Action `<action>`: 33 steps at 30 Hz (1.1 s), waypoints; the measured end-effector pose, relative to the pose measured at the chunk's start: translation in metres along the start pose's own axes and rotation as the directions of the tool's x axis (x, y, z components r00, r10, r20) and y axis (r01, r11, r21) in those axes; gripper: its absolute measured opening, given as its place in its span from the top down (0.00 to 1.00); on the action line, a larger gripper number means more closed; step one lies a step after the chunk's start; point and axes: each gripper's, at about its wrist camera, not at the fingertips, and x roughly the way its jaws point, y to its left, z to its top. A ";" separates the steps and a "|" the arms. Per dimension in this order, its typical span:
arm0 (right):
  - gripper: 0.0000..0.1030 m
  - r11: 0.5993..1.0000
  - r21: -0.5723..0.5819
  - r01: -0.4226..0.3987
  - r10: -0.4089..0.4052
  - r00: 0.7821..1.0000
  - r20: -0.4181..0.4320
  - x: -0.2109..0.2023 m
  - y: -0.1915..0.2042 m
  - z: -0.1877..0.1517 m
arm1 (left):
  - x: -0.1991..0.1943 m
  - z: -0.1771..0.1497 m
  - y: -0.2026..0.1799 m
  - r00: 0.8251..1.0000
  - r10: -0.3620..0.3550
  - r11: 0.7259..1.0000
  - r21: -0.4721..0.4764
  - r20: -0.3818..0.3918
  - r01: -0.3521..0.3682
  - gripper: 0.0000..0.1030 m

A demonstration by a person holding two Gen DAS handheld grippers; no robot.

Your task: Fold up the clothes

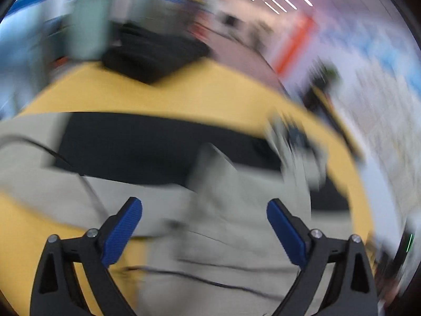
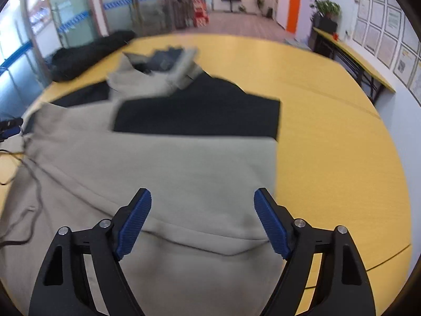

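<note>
Left wrist view: heavily motion-blurred. My left gripper (image 1: 204, 210) was spread wide, blue ribbed pads (image 1: 122, 233) apart w/ nothing between them. Below it lay the grey-beige and black fabric garment (image 1: 223, 223), spread on the round yellow wooden table (image 1: 184, 92); thin dark drawstrings (image 1: 200, 279) trailed across the cloth. A black pile of clothing (image 1: 155, 52) sat at the table's far edge. No containers visible here.

Right wrist view: sharper. My right gripper (image 2: 202, 212) was also released, jaws wide, holding nothing, hovering above the garment's (image 2: 171, 173) beige lower part. The black panel (image 2: 205, 110) lay across its middle; collar end (image 2: 168, 63) pointed away, toward the table's (image 2: 329, 137) far side. Black clothing pile (image 2: 86, 55) at far-left rim. A potted green plant (image 2: 327, 6) stood by the wall in its dark planter; contents beyond the foliage I couldn't tell.
</note>
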 end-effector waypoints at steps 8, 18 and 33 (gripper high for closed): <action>0.18 0.990 -0.099 -0.098 0.102 0.994 0.032 -0.025 0.119 0.017 | -0.046 0.037 0.245 0.992 0.116 0.738 -0.673 0.052 -0.050 0.00; 0.18 0.961 -0.186 -0.202 0.194 0.979 -0.059 0.011 0.262 0.020 | -0.004 0.055 0.330 0.990 0.136 0.764 -0.635 -0.021 -0.119 0.09; 0.18 0.973 -0.082 -0.216 0.212 0.976 -0.054 -0.023 0.252 0.013 | -0.069 0.063 0.278 0.979 0.045 0.827 -0.557 0.201 0.077 0.97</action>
